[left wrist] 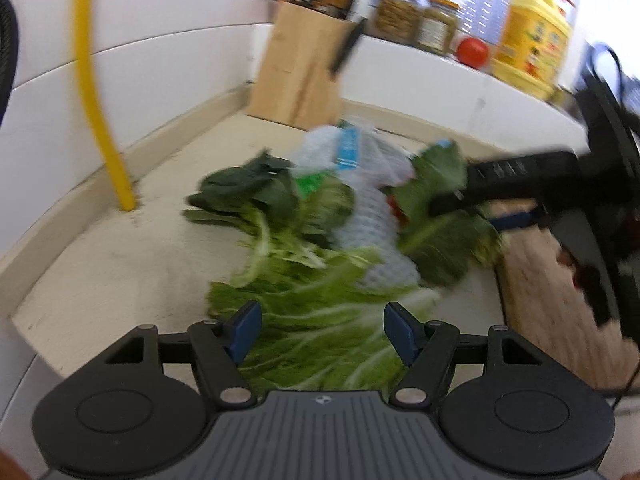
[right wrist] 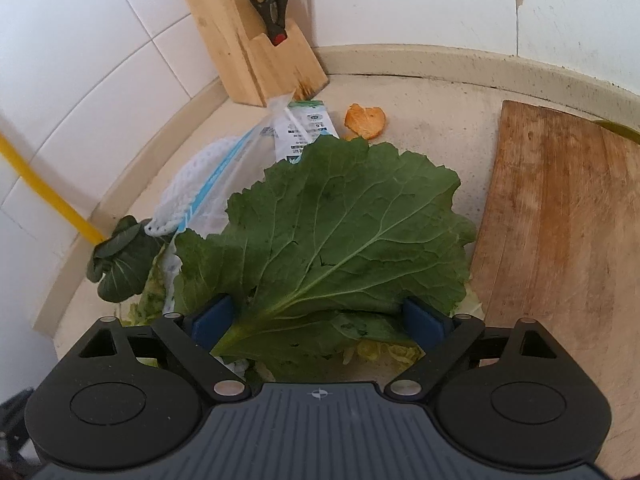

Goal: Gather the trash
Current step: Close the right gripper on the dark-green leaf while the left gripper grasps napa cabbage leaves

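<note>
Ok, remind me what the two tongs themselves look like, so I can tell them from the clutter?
Both match: the left tongs and right tongs have blue pads on black linkage arms with silver pivot pins, two round black discs, and a grey ribbed body bearing a small crosshair mark. In the left view a black cable trails behind the right tongs. No sleeves can be made out.

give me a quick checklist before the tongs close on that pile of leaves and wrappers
1. Right tongs open: ok, pads either side of the big dark leaf.
2. Left tongs open: ok, over the pale green leaf.
3. Left view sharp enough to aim: not ok, motion blur.
4. Pile together: ok, white foam net and printed plastic bag lie among the leaves.
5. Stray bits: not ok, orange peel sits apart, beyond the pile.
6. Cutting board clear of the grasp: ok, beside the leaf.
</note>
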